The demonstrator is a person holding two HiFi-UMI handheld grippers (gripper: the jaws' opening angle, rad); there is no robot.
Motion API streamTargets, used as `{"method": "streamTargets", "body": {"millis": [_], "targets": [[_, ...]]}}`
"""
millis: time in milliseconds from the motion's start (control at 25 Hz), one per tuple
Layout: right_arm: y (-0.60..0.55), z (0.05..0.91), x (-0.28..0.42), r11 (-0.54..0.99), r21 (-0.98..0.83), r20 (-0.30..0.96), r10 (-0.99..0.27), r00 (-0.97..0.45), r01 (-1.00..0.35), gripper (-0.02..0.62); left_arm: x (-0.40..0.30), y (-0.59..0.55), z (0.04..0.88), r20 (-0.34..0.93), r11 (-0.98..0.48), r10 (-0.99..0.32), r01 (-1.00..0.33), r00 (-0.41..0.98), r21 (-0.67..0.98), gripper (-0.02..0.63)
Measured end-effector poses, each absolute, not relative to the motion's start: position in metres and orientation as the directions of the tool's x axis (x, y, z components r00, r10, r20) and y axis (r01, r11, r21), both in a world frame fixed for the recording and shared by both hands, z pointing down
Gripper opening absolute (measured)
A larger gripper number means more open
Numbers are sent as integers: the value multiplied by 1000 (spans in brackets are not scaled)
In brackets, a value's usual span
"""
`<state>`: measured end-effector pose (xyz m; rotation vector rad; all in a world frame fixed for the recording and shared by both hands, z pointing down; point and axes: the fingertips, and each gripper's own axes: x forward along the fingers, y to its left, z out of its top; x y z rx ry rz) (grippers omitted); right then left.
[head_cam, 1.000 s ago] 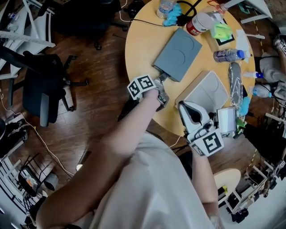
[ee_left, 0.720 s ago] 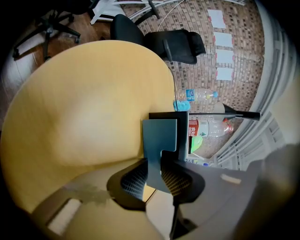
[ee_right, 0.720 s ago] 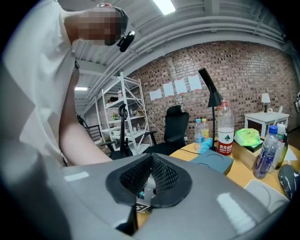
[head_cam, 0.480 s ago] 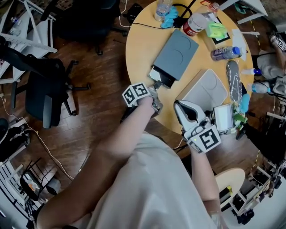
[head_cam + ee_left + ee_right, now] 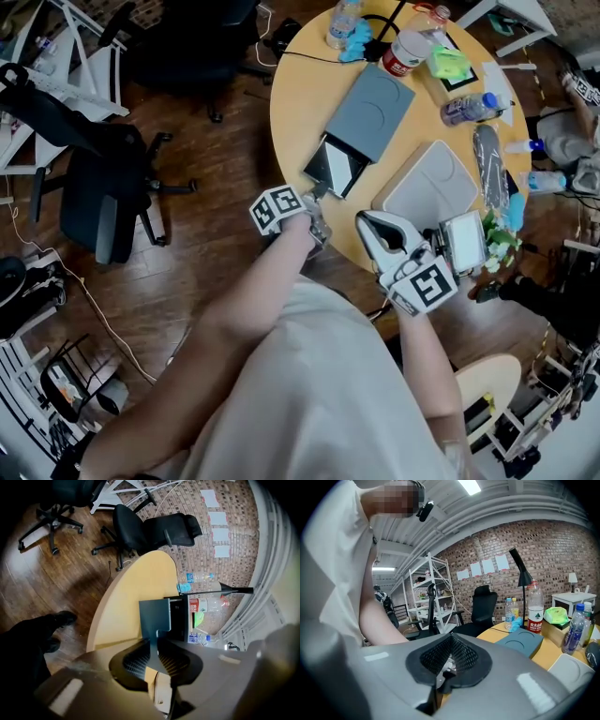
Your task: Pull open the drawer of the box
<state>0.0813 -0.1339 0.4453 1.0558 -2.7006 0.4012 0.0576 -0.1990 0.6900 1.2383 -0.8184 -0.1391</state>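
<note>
A flat grey box (image 5: 375, 108) lies on the round wooden table (image 5: 300, 94). Its drawer (image 5: 333, 164) stands pulled out toward the table's near edge, dark and white inside. My left gripper (image 5: 319, 195) is at that edge. In the left gripper view the drawer's grey front (image 5: 153, 613) faces me, and its thin pull tab (image 5: 152, 641) runs down between the pads. The left gripper (image 5: 154, 656) has just been closing its jaws and is shut on that tab. My right gripper (image 5: 375, 228) hovers near the table's front edge, shut and empty (image 5: 443, 667), with the box (image 5: 520, 644) to its right.
A pale grey tray (image 5: 429, 187) lies right of the drawer. Bottles (image 5: 412, 47), a green object (image 5: 448, 64) and a dark roll (image 5: 492, 169) crowd the far and right side. A black office chair (image 5: 94, 197) stands on the wooden floor to the left.
The drawer has slid out of the box toward the table's edge as my left gripper drew back with the tab. My right gripper has shifted a little to the left.
</note>
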Motion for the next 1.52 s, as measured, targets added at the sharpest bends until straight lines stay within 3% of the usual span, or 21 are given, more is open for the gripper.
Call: {"method": "streamTargets", "body": {"millis": [880, 1520], "targets": [[-72, 452, 27, 792, -165, 300, -528, -794, -588, -2, -1, -137, 692, 495, 362, -546, -343, 676, 867, 51], [-49, 452, 30, 778, -159, 299, -549, -781, -608, -2, -14, -123, 683, 502, 270, -542, -426, 673, 863, 43]]}}
